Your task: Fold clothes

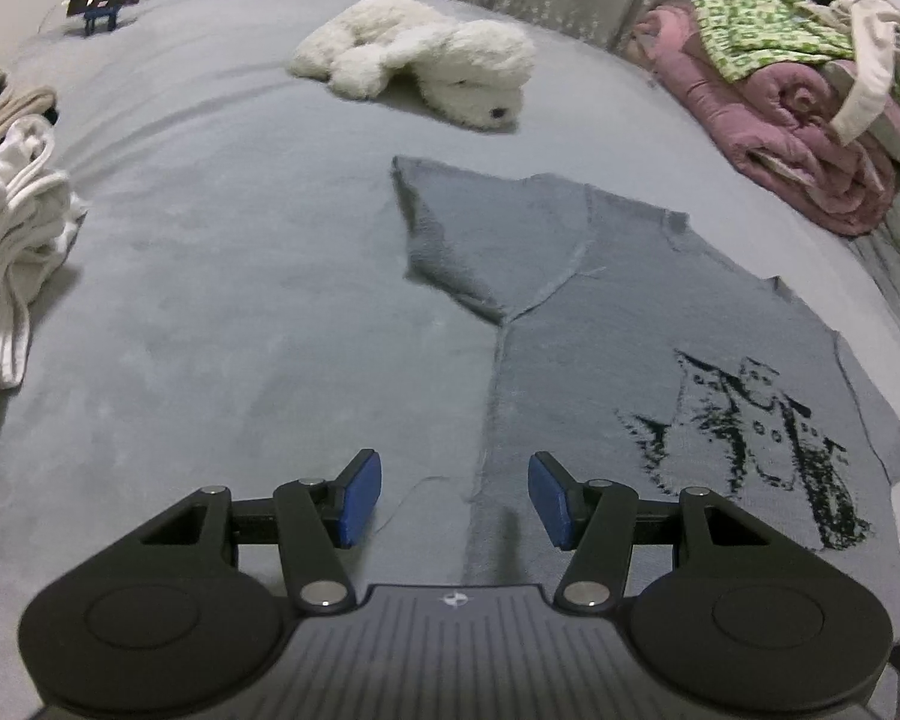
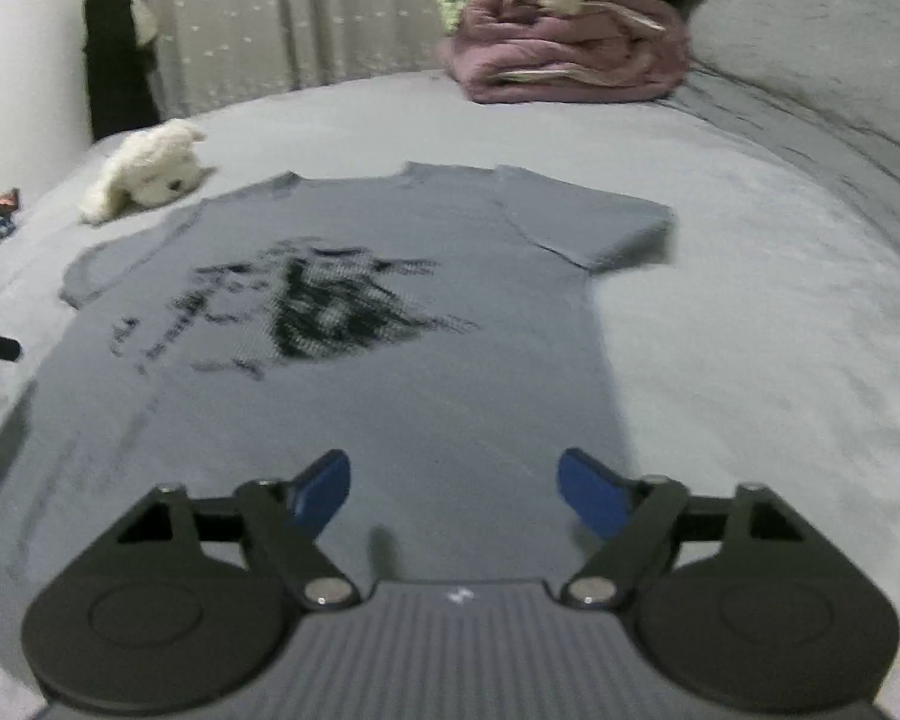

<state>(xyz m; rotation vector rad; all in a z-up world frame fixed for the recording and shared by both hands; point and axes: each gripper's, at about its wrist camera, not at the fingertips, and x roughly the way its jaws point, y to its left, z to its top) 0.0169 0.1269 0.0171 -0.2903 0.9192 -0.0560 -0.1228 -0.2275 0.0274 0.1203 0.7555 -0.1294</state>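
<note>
1. Your left gripper hovers half open and empty over the grey T-shirt's side edge.
2. Your right gripper gapes wide, empty, tilted down over its hem.
3. Beyond the shirt lies the plush dog.

The left gripper points forward and steeply down, toward twelve o'clock in its own view, its two blue pads standing apart with nothing pinched between them. The right gripper tilts down in much the same way, its blue pads spread wider and gripping nothing. At nine o'clock in the right wrist view, a black and blue edge of the left gripper shows.
</note>
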